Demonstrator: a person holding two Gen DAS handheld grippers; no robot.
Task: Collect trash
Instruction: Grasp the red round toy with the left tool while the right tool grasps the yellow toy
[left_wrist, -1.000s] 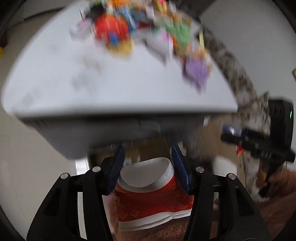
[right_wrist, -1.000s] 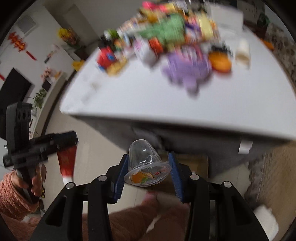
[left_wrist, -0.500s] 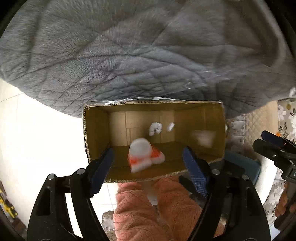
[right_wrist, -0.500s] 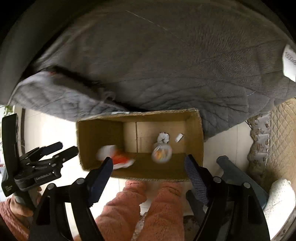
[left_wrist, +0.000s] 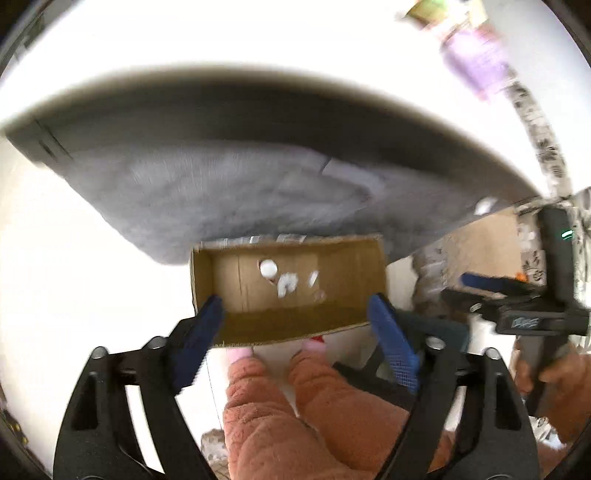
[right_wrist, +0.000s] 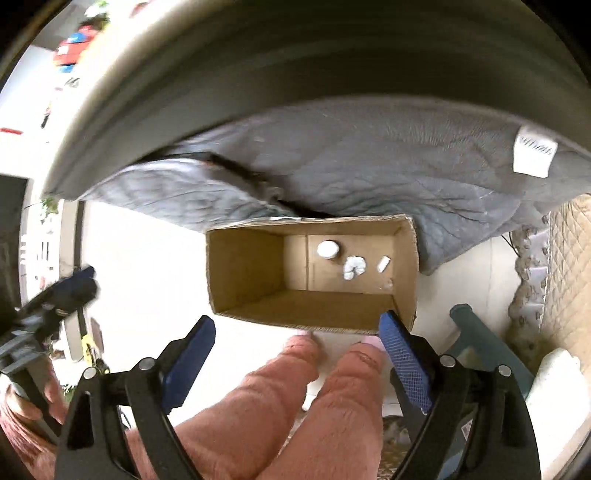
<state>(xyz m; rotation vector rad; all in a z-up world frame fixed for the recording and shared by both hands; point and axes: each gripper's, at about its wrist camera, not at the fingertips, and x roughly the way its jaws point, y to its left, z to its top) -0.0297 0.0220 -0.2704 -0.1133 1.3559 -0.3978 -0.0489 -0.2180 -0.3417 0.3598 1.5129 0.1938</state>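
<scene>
An open cardboard box (left_wrist: 291, 326) (right_wrist: 247, 269) stands on the pale floor under the table's edge. On its bottom lie a round white cup (left_wrist: 267, 268) (right_wrist: 328, 249), a crumpled white paper (left_wrist: 286, 287) (right_wrist: 354, 268), a small white scrap (right_wrist: 383, 264) and a faint clear cup (right_wrist: 388, 284). Above the box's near wall hangs my left gripper (left_wrist: 295, 312); its jaws are opening, with nothing between them. My right gripper (right_wrist: 295, 328) hangs over the same edge, jaws also opening and empty. Each gripper shows at the side of the other's view.
A grey quilt (right_wrist: 369, 162) hangs from the white table (left_wrist: 221, 33) behind the box. Colourful trash (left_wrist: 476, 62) lies blurred on the tabletop. The person's legs in pink fleece (right_wrist: 295, 406) stand just before the box. A teal stool leg (right_wrist: 476, 339) is at the right.
A second ago the left gripper held a red-and-white cup and the right a clear cup. Both swung down over the box and let go; the cups fell in and the jaws spread wider.
</scene>
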